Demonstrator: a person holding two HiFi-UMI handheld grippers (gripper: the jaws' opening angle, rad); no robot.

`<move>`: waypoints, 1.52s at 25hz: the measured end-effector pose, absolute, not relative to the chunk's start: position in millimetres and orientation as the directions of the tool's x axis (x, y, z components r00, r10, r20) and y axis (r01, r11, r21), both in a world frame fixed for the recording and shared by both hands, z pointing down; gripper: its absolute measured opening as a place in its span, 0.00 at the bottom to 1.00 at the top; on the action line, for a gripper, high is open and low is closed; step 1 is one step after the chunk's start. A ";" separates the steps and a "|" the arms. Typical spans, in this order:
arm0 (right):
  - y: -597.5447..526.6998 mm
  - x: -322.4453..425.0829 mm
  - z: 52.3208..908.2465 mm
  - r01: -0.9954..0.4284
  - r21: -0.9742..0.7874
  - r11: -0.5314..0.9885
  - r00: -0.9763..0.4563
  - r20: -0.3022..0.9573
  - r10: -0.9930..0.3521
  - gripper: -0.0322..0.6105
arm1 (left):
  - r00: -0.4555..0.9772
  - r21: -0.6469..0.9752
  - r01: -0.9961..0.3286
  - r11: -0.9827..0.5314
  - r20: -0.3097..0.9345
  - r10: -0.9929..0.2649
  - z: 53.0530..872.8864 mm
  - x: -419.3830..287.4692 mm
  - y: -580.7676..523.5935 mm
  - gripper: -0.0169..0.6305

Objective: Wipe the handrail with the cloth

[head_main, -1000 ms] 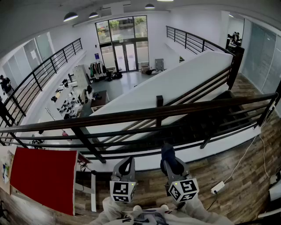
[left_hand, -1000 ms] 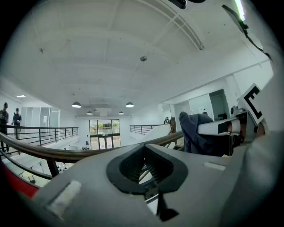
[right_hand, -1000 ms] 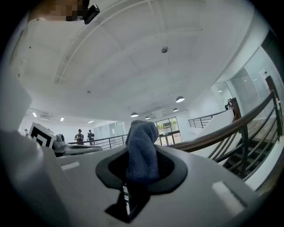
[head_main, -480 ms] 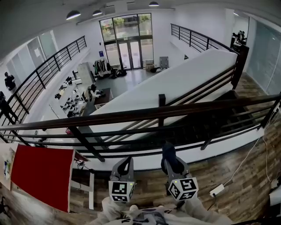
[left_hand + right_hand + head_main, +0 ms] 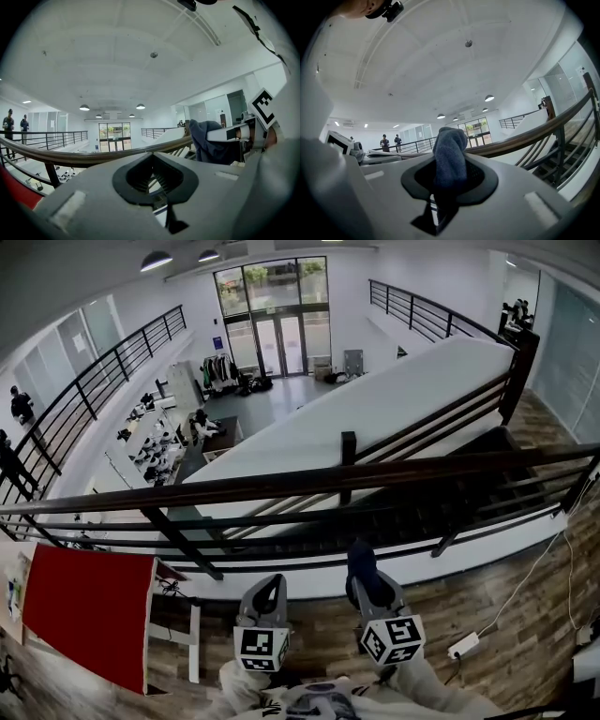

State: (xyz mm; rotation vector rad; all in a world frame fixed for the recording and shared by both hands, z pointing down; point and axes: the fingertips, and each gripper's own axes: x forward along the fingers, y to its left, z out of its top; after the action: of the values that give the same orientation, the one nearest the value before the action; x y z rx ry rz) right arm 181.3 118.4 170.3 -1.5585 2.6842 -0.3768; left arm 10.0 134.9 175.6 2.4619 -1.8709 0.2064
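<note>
The dark wooden handrail (image 5: 309, 481) runs across the head view from lower left to upper right, with black bars under it. Both grippers hang below and short of it. My right gripper (image 5: 364, 579) is shut on a dark blue cloth (image 5: 359, 561), whose bunched top sticks up out of the jaws (image 5: 450, 152). The rail (image 5: 543, 129) passes just beyond the cloth in the right gripper view. My left gripper (image 5: 266, 594) is shut with nothing in it. In its own view the handrail (image 5: 89, 158) lies ahead, and the cloth (image 5: 206, 140) shows at the right.
Beyond the rail the floor drops to an open hall, with a staircase (image 5: 487, 491) at the right. A red panel (image 5: 89, 615) and a white frame (image 5: 195, 645) stand at lower left. A power strip (image 5: 461, 644) lies on the wooden floor. Two people (image 5: 390, 142) stand on a far balcony.
The head view has drifted slightly, so the rail sits a little higher in it. Both grippers keep their places below the rail, and the cloth stays in the right one.
</note>
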 end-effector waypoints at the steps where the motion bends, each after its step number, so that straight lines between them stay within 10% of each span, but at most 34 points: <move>1: 115.2 174.1 173.1 -0.853 -0.213 0.477 -0.506 0.111 -0.855 0.18 | 0.260 -0.046 -0.962 -0.268 0.130 -0.957 179.0 3.6 132.1 0.03; 38: -17.3 -382.4 246.9 -0.640 -0.181 0.747 -0.764 0.255 -0.593 0.18 | -0.028 -0.019 -1.000 0.024 0.228 -0.973 245.9 -461.4 23.4 0.03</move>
State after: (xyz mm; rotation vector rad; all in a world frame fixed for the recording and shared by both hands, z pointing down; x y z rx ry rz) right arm -382.4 -17.3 246.9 -1.1055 3.1041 -0.4333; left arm -461.4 23.4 245.9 2.0782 -2.1339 0.2612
